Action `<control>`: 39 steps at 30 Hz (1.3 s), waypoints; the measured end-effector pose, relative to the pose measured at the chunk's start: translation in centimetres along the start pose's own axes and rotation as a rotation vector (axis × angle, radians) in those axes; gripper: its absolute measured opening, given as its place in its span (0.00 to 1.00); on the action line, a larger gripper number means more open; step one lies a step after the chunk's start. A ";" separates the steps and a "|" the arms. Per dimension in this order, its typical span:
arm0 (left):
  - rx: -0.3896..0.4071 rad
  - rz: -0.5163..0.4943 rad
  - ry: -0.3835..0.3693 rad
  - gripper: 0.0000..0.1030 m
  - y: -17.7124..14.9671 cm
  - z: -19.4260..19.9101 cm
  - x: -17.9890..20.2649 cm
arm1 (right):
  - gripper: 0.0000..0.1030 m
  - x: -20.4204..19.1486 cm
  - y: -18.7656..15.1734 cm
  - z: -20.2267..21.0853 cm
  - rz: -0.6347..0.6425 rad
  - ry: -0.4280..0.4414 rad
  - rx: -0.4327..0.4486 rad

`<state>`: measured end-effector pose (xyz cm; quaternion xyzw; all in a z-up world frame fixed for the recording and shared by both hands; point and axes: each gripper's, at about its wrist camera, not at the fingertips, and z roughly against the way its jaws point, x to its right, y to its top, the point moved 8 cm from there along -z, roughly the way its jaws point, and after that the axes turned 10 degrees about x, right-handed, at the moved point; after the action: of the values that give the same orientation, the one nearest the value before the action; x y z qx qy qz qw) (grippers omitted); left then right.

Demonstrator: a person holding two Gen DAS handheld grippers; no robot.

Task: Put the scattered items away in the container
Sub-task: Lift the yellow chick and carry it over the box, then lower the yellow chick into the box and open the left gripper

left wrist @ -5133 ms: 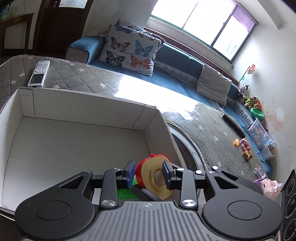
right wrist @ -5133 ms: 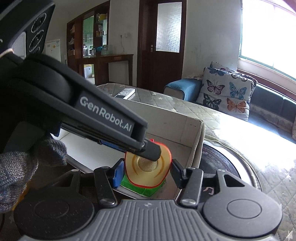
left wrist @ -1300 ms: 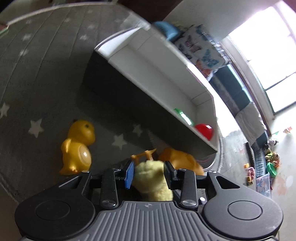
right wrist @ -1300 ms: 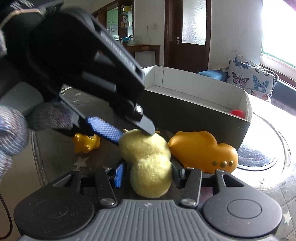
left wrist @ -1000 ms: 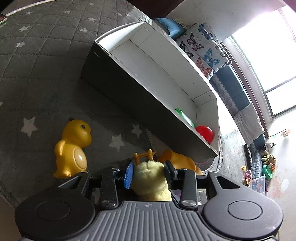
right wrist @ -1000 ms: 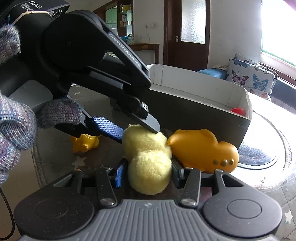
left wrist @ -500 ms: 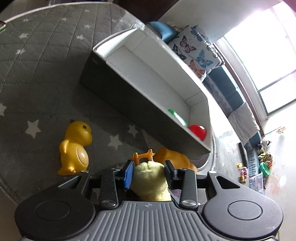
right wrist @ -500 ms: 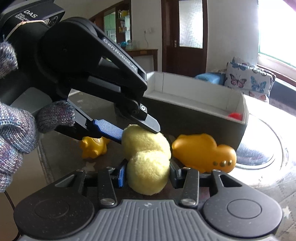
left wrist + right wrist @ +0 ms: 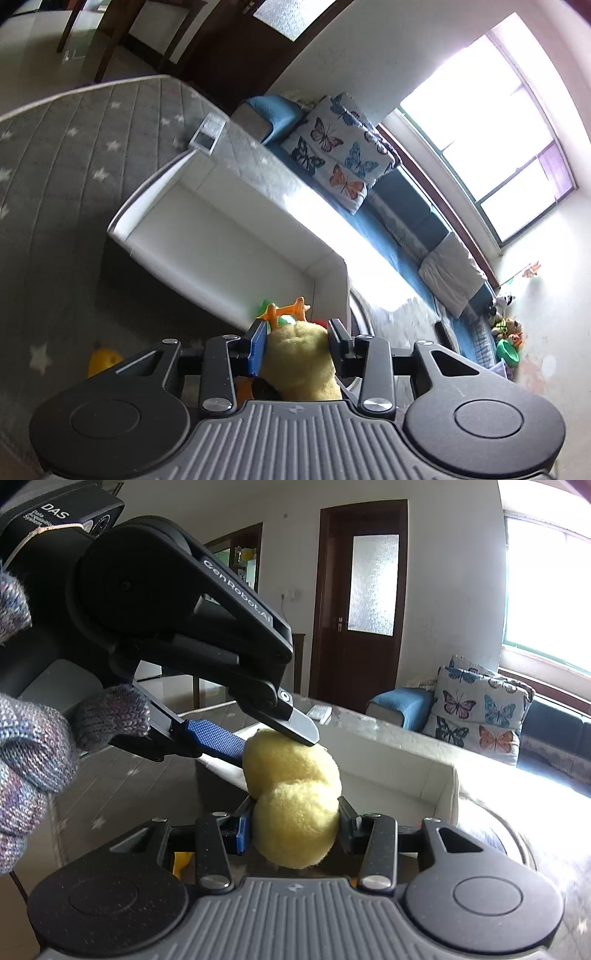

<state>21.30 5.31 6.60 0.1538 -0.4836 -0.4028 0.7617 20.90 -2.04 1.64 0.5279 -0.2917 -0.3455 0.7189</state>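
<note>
Left tool [image 9: 275,740] and right tool [image 9: 295,832] both pinch 1 fluffy yellow plush chick [image 9: 295,794], held above the quilted grey table [image 9: 55,184] just short of the white, straight-walled container [image 9: 229,236]. The soft, rounded pile could slip or tear if the 2 tools pull apart.

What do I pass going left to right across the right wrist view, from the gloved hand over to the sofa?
Gloved hand → left gripper, shut on the yellow plush toy, which the right gripper also clamps → white box → butterfly cushion on the sofa.
</note>
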 end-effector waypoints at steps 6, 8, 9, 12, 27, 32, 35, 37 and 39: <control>0.004 0.003 0.016 0.38 2.5 -3.5 0.3 | 0.43 1.6 1.1 -4.0 -0.017 0.000 -0.013; -0.009 0.009 0.025 0.38 2.9 -4.9 -0.1 | 0.43 2.1 1.0 -5.4 -0.031 0.005 -0.033; -0.017 0.014 0.031 0.38 3.0 -5.7 -0.4 | 0.43 2.4 0.8 -6.1 -0.038 0.009 -0.045; -0.041 0.025 0.052 0.38 3.2 -7.6 -1.5 | 0.43 3.0 0.1 -8.0 -0.049 0.018 -0.078; -0.153 0.093 0.110 0.38 2.6 -13.5 -5.4 | 0.43 3.9 -3.1 -12.6 -0.090 0.054 -0.249; -0.164 0.096 0.120 0.38 2.4 -14.0 -5.8 | 0.44 4.0 -3.3 -12.7 -0.120 0.063 -0.266; -0.173 0.090 0.127 0.38 2.2 -14.2 -5.9 | 0.44 4.0 -3.1 -12.7 -0.124 0.062 -0.263; -0.177 0.083 0.129 0.37 2.0 -14.2 -5.9 | 0.45 4.1 -2.8 -12.6 -0.125 0.061 -0.259; -0.177 0.075 0.131 0.36 1.9 -14.1 -5.8 | 0.45 4.1 -2.6 -12.5 -0.125 0.062 -0.253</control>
<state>33.06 8.78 -2.60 0.0940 -0.4008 -0.4041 0.8169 32.66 1.14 -4.03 0.4606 -0.1898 -0.4071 0.7655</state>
